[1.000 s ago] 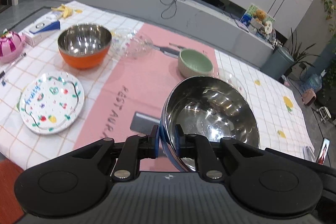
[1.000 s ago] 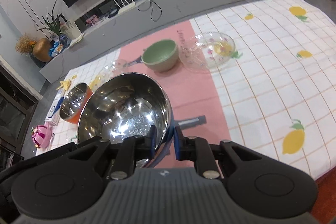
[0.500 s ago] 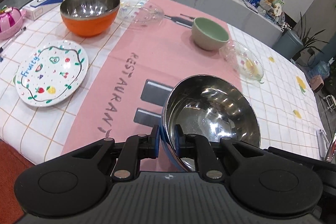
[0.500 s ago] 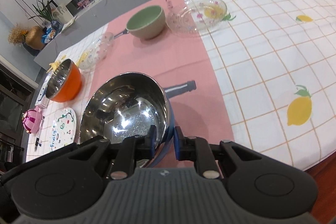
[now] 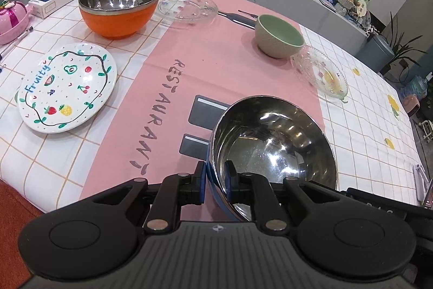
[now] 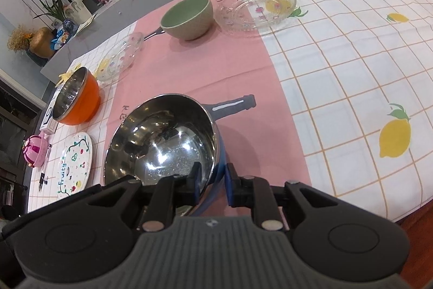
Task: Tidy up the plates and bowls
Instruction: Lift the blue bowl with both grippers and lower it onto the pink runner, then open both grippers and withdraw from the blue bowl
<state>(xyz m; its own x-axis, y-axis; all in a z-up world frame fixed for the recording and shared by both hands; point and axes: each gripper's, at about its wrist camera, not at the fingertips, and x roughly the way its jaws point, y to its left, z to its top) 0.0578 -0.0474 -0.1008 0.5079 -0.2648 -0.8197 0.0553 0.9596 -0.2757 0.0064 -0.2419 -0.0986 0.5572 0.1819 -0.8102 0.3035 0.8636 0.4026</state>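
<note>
Gripping blue steel bowl (image 5: 273,145) by opposite rims for level seating on counter (image 5: 365,110) | left claw (image 5: 215,182) clamped | our right claw (image 6: 212,182) opening, rim between.

Legible text found on two items. The white plate (image 5: 67,91), well left of the left gripper's fingers, bears the word "Fruity" in blue handwriting along its rim, beside painted fruit. The pink tablecloth panel (image 5: 230,50), directly ahead of the fingers, carries grey capitals reading "RESTAURANT", running toward the fingertips. In the right wrist view, only the letters "RE" show left of the fingers. Print on the white-and-blue box (image 5: 54,0) is too small to read.
</note>
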